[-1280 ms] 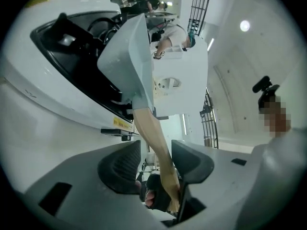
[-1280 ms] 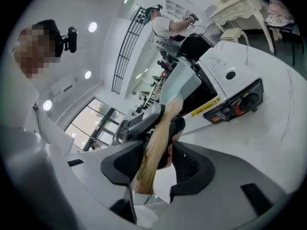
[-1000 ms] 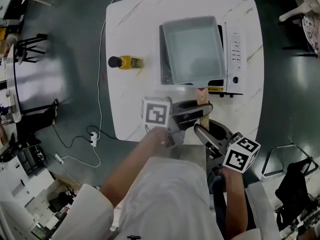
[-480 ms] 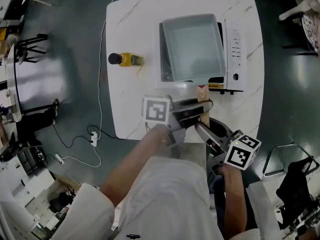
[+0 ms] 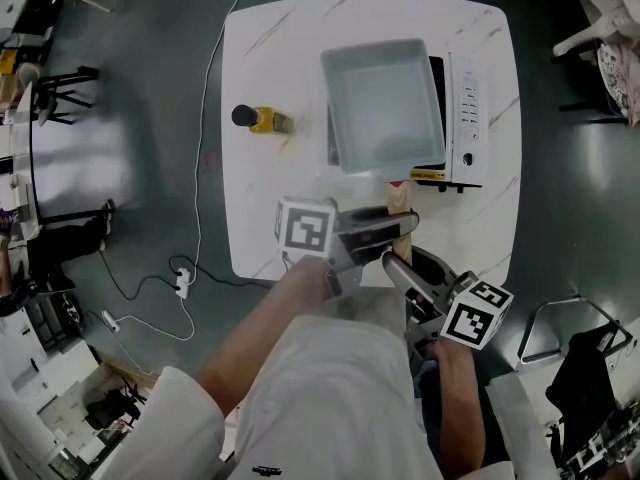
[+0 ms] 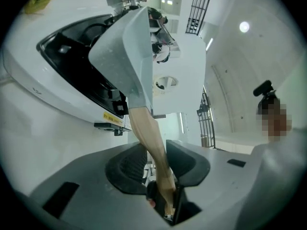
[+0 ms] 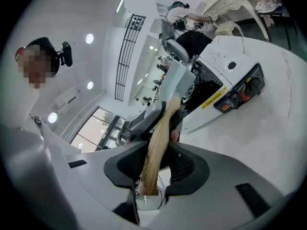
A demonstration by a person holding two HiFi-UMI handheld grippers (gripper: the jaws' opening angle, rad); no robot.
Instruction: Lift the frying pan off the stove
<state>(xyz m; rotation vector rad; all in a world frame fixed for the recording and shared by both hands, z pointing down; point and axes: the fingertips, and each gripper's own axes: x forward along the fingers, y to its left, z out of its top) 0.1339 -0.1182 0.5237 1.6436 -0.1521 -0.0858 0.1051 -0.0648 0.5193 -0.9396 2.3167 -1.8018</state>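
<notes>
A square grey frying pan [image 5: 385,103] hangs over the white stove [image 5: 466,98] on the white table [image 5: 260,218]. Its wooden handle [image 5: 400,200] points toward me. My left gripper [image 5: 385,226] comes in from the left, shut on the handle. My right gripper [image 5: 400,266] is shut on the same handle, just nearer to me. In the left gripper view the handle [image 6: 146,133] runs up from between the pads to the pan [image 6: 127,51], tilted above the black stove top [image 6: 72,47]. The right gripper view shows the handle [image 7: 156,147] clamped, with the pan [image 7: 176,80] beyond it.
A yellow bottle with a black cap [image 5: 262,120] lies on the table left of the pan. The stove's control panel [image 5: 468,108] faces right. A white cable and plug strip [image 5: 186,280] trail over the dark floor to the left. Chairs stand at the far right.
Both grippers keep their hold on the handle. The right gripper has dropped slightly toward me in the head view. The pan stays over the stove.
</notes>
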